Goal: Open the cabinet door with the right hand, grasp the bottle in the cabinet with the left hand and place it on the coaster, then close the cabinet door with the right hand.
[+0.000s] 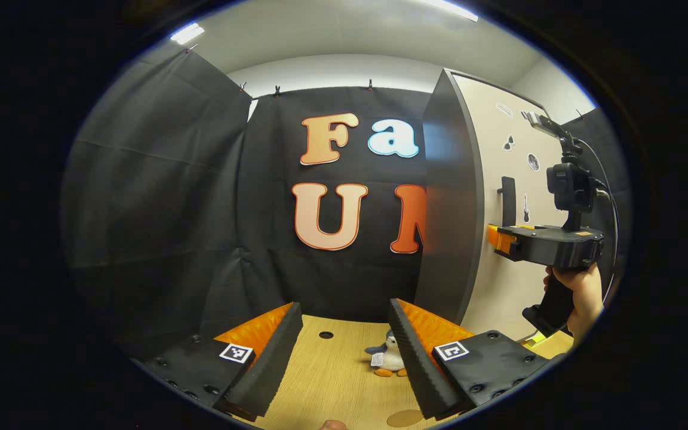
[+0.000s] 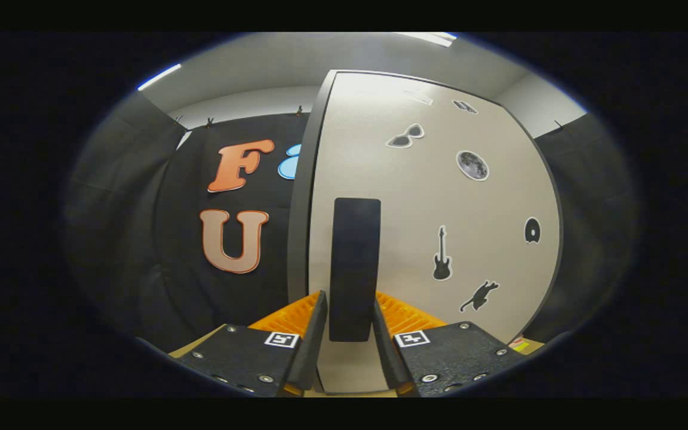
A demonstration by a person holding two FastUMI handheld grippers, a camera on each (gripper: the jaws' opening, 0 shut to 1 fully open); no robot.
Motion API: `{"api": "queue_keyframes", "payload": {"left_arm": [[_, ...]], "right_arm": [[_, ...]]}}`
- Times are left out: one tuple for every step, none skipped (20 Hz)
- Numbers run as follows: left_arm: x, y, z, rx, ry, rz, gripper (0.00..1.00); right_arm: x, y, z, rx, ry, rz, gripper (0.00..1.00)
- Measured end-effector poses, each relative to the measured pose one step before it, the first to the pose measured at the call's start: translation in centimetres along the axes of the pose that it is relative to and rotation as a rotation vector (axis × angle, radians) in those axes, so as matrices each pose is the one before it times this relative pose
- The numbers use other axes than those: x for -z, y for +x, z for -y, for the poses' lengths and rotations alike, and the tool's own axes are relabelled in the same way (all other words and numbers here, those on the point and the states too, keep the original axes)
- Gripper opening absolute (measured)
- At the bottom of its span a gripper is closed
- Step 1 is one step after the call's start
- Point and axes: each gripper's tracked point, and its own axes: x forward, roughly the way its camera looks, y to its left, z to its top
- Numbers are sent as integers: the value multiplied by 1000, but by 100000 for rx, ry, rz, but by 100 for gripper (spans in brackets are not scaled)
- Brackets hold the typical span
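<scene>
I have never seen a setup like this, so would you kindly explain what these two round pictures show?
A person holds a hand-held gripper in each hand, and a camera rides on each. In the left gripper view, the left gripper hangs open over a wooden table bearing a small penguin toy and a round coaster; farther off, a hand holds the other gripper at the cabinet door. In the right gripper view, the right gripper has its fingers either side of the door's dark handle.

Between the left gripper's fingers, the right finger (image 1: 417, 364) hides one side of the penguin toy (image 1: 387, 356). The coaster (image 1: 404, 417) near that fingertip is cut by the picture's edge. In the right gripper view, the fingers (image 2: 311, 345) flank the door handle (image 2: 353, 269); whether they press it cannot be told.
</scene>
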Motion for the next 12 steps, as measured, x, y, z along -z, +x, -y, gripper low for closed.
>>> {"api": "queue_keyframes", "payload": {"left_arm": [[32, 77, -86, -103, 7, -140, 94], [100, -26, -210, -45, -90, -107, 94], [126, 2, -54, -40, 18, -519, 95], [86, -113, -56, -67, -90, -229, 95], [10, -71, 38, 157, -177, -208, 95], [84, -6, -55, 148, -115, -274, 94], [128, -63, -59, 95, 44, -190, 94], [-56, -186, -66, 27, 185, -28, 95], [-32, -146, -138, -166, 296, 122, 95], [-91, -69, -276, -362, 410, 310, 95], [-85, 19, -281, -506, 433, 200, 95], [75, 21, -321, -600, 339, 102, 95]], "right_arm": [[-42, -57, -51, -179, 1319, -303, 40], [-10, 71, 32, -399, 729, -140, 37], [23, -13, 66, -391, 450, -325, 36], [31, -12, 6, 2, 1222, -336, 34], [31, -27, 6, -73, 1194, -298, 33], [17, 13, 17, -216, 337, -76, 30], [-51, -28, 18, -57, 256, 152, 28], [10, 8, 43, 233, 149, 380, 26], [-27, -101, -11, 261, 465, 579, 22], [-50, -38, 31, 252, 632, 496, 22], [-46, -107, -20, -24, 187, 408, 21], [20, -33, 37, -228, 562, 134, 20]]}}
